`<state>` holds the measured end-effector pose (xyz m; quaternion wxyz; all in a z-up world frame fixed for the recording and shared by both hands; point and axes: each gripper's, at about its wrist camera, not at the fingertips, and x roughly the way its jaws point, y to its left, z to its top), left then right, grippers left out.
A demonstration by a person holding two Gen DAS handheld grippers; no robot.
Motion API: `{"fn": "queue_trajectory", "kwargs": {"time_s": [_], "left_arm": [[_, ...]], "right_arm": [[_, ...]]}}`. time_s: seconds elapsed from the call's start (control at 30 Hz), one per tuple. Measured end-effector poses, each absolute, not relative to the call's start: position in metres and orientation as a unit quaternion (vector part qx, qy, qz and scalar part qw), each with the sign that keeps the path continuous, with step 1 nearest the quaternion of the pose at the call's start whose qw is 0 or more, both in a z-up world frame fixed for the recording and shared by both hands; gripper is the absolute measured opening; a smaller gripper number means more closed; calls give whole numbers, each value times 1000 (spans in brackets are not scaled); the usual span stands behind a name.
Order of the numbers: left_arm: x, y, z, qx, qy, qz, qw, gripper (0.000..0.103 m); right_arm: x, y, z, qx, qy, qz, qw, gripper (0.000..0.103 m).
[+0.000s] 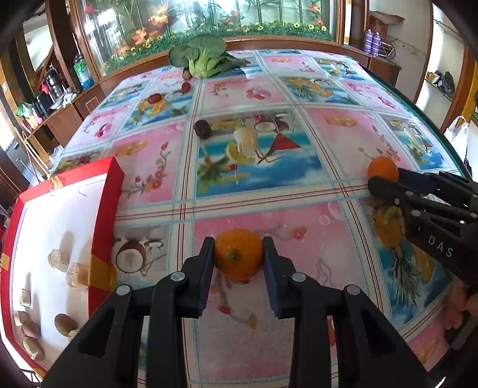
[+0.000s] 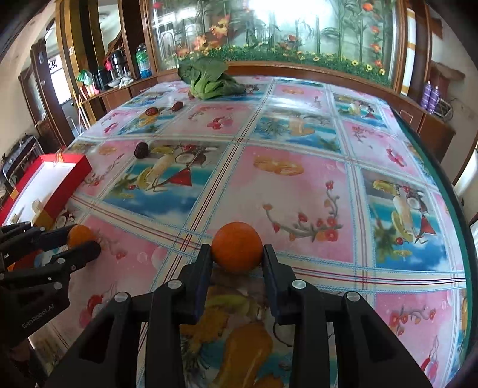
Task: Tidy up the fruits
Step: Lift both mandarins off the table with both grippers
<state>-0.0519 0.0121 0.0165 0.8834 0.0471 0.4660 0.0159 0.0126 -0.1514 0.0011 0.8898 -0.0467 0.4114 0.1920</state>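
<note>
Around my table (image 2: 298,191)
A leafy green (image 1: 203,56) lies at its far edge, the flower-painted glass panel (image 1: 209,18) just behind. Left of the table a wooden counter (image 2: 119,89) carries a green-capped bottle (image 2: 142,61) and dark jugs (image 2: 115,64). Two purple bottles (image 2: 430,95) stand off its far right corner.
</note>
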Motion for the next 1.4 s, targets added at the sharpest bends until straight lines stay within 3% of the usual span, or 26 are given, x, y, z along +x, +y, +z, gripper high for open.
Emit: {"fn": "queue_trajectory", "kwargs": {"time_s": [0.2,0.33,0.4,0.47,0.63,0.83,0.93,1.13,1.4], "left_arm": [[-54,12,16,45,459,20,887,35],[-54,14,16,48,454,33,889,45],[-53,17,15,42,455,38,889,49],[-52,20,15,41,454,44,889,57],[-51,22,15,41,454,53,889,64],[-51,20,14,44,452,56,889,64],[-50,20,14,43,452,55,889,64],[-50,21,14,36,451,51,890,63],[-48,22,14,23,448,45,893,53]], "right_arm": [[11,-150,2,-54,410,187,891,37],[11,-149,2,-60,409,181,892,41],[10,-148,3,-64,408,178,893,51],[9,-148,6,-64,403,178,896,52],[8,-150,9,-57,394,179,899,53],[10,-152,7,-43,396,183,899,52],[14,-151,0,-43,414,179,892,33],[11,-152,1,-40,409,179,894,33],[12,-153,1,-33,410,181,893,33]]}}
